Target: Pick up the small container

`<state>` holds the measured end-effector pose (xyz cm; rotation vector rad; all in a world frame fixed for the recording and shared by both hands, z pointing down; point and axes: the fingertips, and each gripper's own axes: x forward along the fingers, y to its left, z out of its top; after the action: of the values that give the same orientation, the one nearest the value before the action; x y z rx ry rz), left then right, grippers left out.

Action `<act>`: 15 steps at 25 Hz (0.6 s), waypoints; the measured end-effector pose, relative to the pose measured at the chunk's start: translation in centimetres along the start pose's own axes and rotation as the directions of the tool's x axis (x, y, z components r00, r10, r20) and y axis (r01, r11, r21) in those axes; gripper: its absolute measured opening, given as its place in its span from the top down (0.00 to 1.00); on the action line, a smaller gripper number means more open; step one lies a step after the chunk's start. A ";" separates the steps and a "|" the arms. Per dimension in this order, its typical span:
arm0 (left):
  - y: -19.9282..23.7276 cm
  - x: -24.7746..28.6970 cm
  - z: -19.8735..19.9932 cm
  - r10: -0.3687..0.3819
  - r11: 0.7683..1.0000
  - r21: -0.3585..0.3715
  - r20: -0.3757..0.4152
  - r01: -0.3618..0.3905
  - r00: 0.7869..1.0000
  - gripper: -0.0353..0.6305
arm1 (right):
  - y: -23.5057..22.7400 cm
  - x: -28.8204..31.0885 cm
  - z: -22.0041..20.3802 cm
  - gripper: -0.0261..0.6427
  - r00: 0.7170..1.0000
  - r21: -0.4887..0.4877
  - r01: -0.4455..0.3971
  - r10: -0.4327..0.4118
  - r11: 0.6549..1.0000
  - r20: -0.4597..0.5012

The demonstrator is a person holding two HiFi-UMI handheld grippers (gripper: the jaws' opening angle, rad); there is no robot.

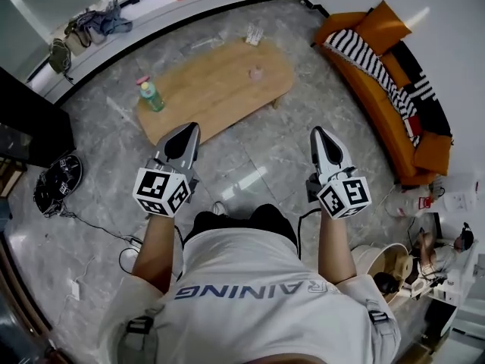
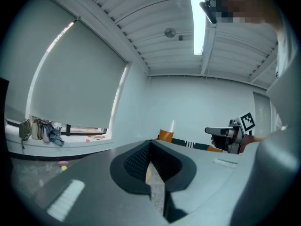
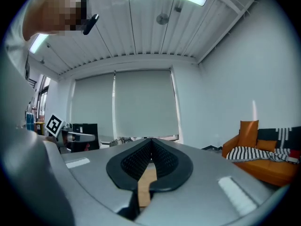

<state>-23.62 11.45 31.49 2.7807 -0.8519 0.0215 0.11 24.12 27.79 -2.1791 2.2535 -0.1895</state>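
The small pink container (image 1: 255,72) stands on the right part of the wooden coffee table (image 1: 220,89) in the head view. My left gripper (image 1: 184,132) and right gripper (image 1: 317,133) are both held in front of the person's body over the floor, well short of the table. Each is shut with nothing between its jaws. In the left gripper view the left gripper (image 2: 150,144) points level across the room, jaws together, and the container is not seen. The right gripper (image 3: 151,141) likewise points at the window wall with its jaws together.
A green bottle (image 1: 151,95) with a pink cap stands at the table's left end, a small packet (image 1: 254,34) at its far edge. An orange sofa (image 1: 386,89) with a striped blanket lines the right wall. A black cabinet (image 1: 26,123) and cables lie at the left.
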 end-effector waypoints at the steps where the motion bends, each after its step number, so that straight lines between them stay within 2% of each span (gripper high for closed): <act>1: 0.5 0.4 0.3 -0.001 1.000 0.000 0.004 0.001 1.000 0.95 | -0.1 0.8 0.0 0.94 1.000 0.000 -0.003 0.003 1.000 0.006; 8: 1.5 6.0 1.1 0.005 1.000 0.022 -0.004 -0.005 1.000 0.95 | -4.3 5.6 -0.1 0.94 0.999 0.037 -0.026 0.026 0.999 0.025; 15: 1.7 14.9 2.2 0.067 0.998 0.016 -0.019 -0.066 0.998 0.95 | -12.7 11.6 0.9 0.94 0.997 0.070 -0.073 0.071 0.995 0.038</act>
<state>-12.29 1.43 30.93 2.7608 -0.9428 0.0667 12.36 12.15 28.92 -2.0467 2.2658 -0.2255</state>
